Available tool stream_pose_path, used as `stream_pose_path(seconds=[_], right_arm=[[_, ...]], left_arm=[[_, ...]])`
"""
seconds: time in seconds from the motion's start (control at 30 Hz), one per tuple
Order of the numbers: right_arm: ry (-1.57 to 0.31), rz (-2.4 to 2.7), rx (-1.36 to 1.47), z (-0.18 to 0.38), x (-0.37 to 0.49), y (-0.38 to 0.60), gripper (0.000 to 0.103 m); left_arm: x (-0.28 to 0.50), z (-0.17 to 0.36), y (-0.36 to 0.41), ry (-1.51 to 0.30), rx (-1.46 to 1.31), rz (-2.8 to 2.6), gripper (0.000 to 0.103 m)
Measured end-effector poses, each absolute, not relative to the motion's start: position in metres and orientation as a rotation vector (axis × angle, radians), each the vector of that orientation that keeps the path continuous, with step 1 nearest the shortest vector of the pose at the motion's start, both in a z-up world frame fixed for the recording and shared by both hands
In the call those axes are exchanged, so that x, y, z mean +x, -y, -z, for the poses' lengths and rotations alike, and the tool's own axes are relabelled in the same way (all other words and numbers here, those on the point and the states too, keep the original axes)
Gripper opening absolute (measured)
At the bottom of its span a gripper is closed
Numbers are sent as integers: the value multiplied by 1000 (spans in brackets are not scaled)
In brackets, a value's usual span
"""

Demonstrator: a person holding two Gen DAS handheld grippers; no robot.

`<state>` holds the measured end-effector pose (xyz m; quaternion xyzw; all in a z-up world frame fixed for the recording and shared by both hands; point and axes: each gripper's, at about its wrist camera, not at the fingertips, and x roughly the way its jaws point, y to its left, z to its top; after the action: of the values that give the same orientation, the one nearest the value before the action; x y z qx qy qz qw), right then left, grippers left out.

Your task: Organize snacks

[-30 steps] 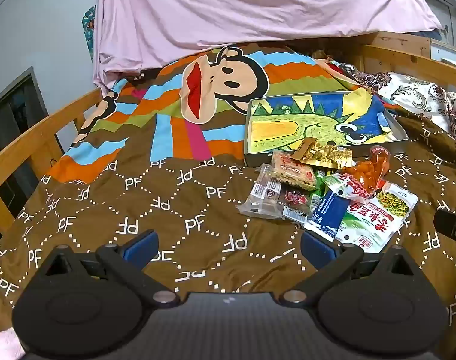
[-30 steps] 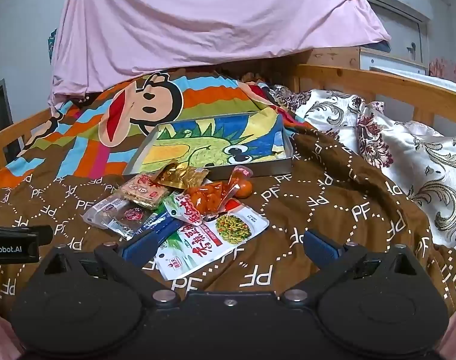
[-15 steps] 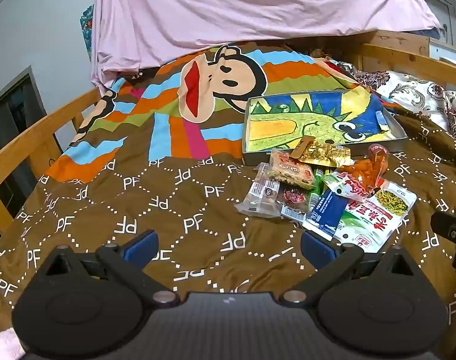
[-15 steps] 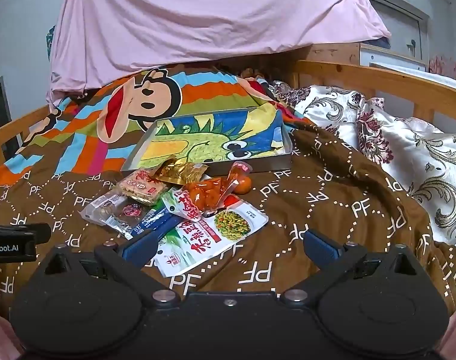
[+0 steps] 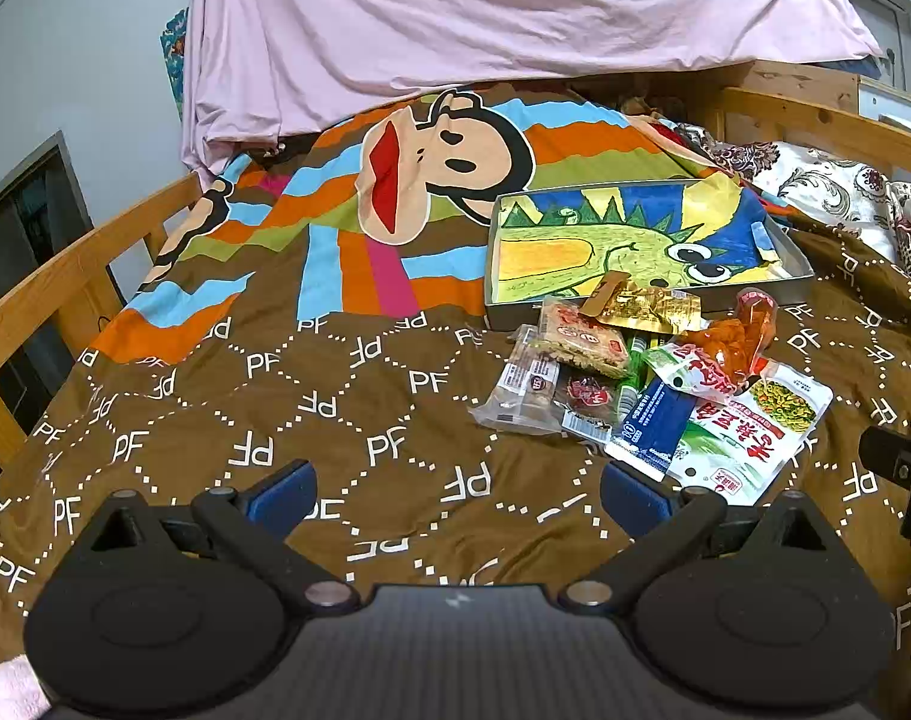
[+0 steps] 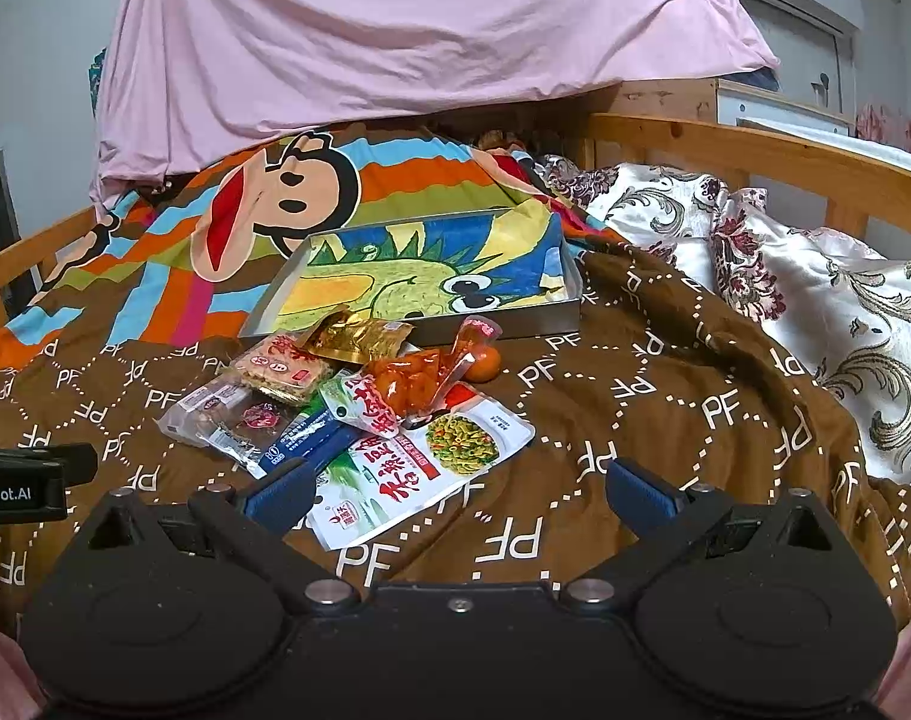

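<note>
left claw (image 5: pixel 455 495) wide, holding nothing, over the brown blanket (image 5: pixel 311 414) | right claw (image 6: pixel 455 495) wide too, empty, left finger (image 6: pixel 278 492) just at the green pea bag (image 6: pixel 413 471) | snack pile (image 5: pixel 647 378) sits on the bed, touching the front of the tray (image 5: pixel 791 285) | tray has only the dino drawing

two low bedside views, both facing snack pile (image 5: pixel 647 378)

Snack packets (image 5: pixel 647 372) lie heaped on the blanket (image 5: pixel 335 420), just before the tray (image 5: pixel 797 252).
</note>
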<state>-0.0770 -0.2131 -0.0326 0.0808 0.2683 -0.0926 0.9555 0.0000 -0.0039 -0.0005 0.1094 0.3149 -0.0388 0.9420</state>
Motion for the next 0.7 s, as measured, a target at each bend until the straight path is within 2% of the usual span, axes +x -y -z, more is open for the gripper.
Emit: stream_pose_path(seconds=[0.7], right_arm=[[-547,188,165,32,-76,213,102]], left_arm=[[1,2,3,-645,223,79,103]])
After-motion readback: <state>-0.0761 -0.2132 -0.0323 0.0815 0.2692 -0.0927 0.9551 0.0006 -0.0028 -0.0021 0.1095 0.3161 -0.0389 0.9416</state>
